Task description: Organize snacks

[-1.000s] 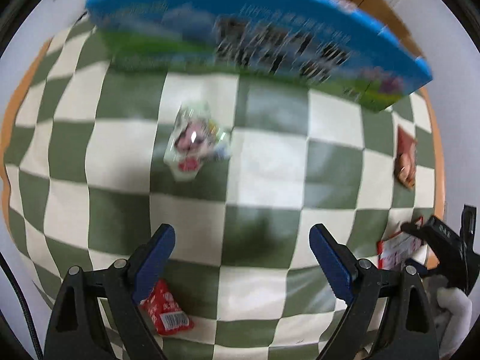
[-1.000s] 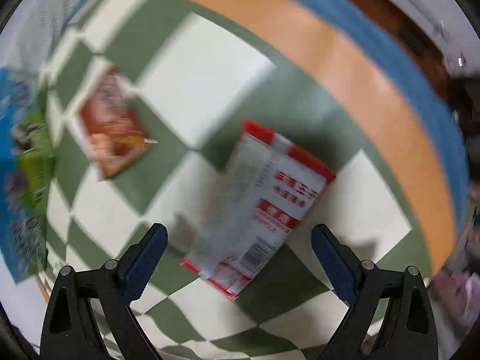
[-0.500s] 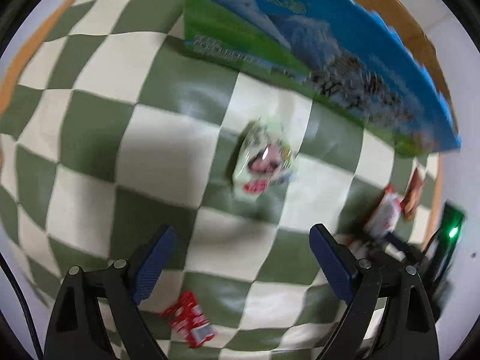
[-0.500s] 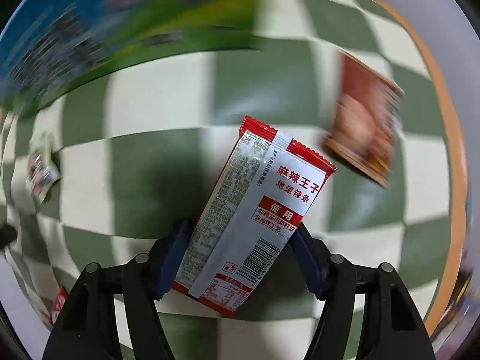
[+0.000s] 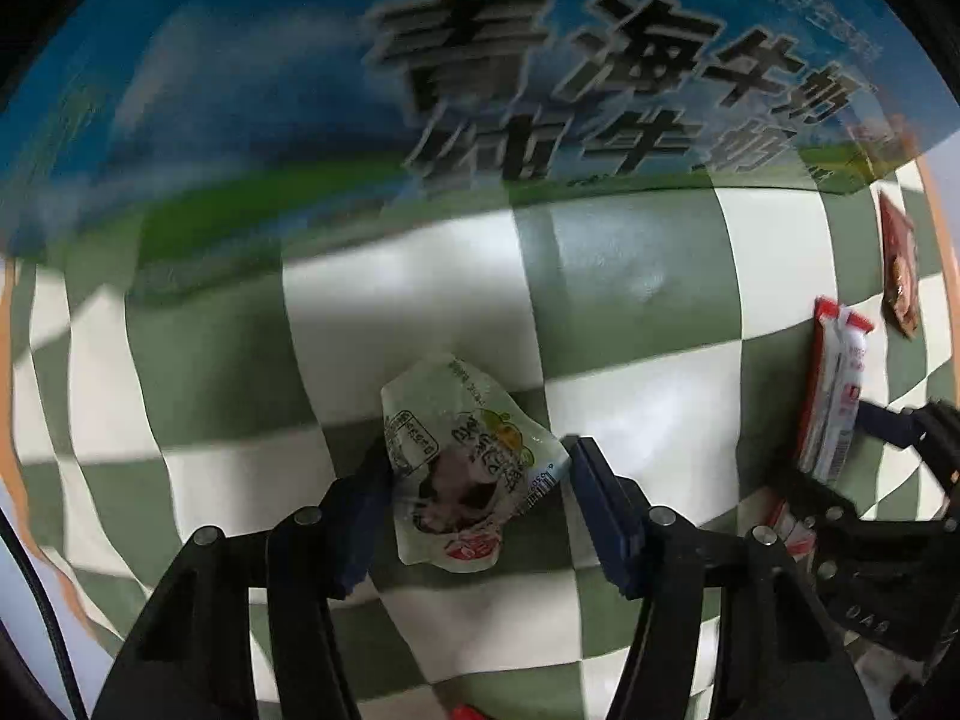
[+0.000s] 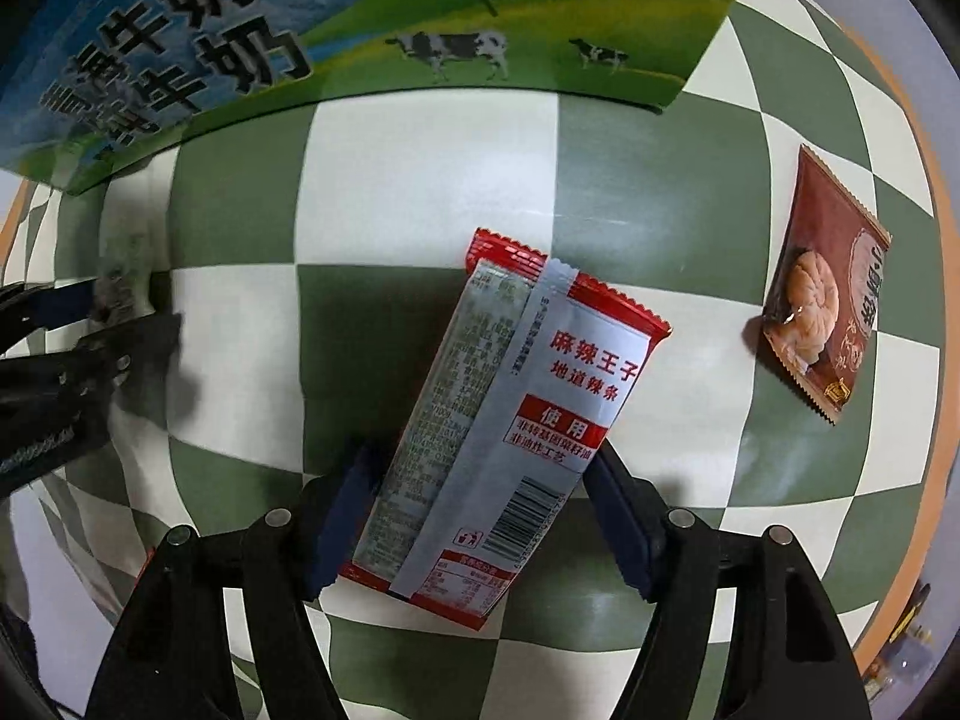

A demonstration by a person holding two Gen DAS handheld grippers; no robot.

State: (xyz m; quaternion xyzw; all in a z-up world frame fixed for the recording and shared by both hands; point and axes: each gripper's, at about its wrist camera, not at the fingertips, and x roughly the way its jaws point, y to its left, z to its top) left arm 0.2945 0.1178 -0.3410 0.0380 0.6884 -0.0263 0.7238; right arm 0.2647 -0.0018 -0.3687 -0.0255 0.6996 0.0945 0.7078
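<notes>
Left tool point(image 5: 477, 457) points straight down at the counter point(image 5: 630, 252), which wears a green-and-white checked cloth. Its jaws have just been closing, and the small pale pouch point(image 5: 456, 420) sits between them, both pads touching its crumpled sides. We read that as a grasp, lightly made. The pouch lies flat on the cloth, in front of the tall blue-and-green milk box point(image 5: 480, 90).

Handling, as we judge it: the pouch is light, soft film with a dark lump inside. It will crumple rather than resist, and glossy film can slide. Best hold is across the filled middle, not the thin sealed edge.

Right tool point(image 6: 480, 457), also pointing down, has the red-and-white snack packet point(image 6: 528, 396) between its jaws. These closed and have just eased open a little, yet both pads meet the packet's long edges near the barcode end, so we call it gripped. The packet lies slanted on the cloth, its far end well beyond the pads.

Handling: light, flat, springy foil, probably with soft strips inside. Held this near one end, the free end may droop or swing. A grip nearer mid-length would carry steadier.

Further right, a brown pastry packet point(image 6: 822, 312) lies apart, untouched. Its contents look crushable, so we would pinch it gently.
</notes>
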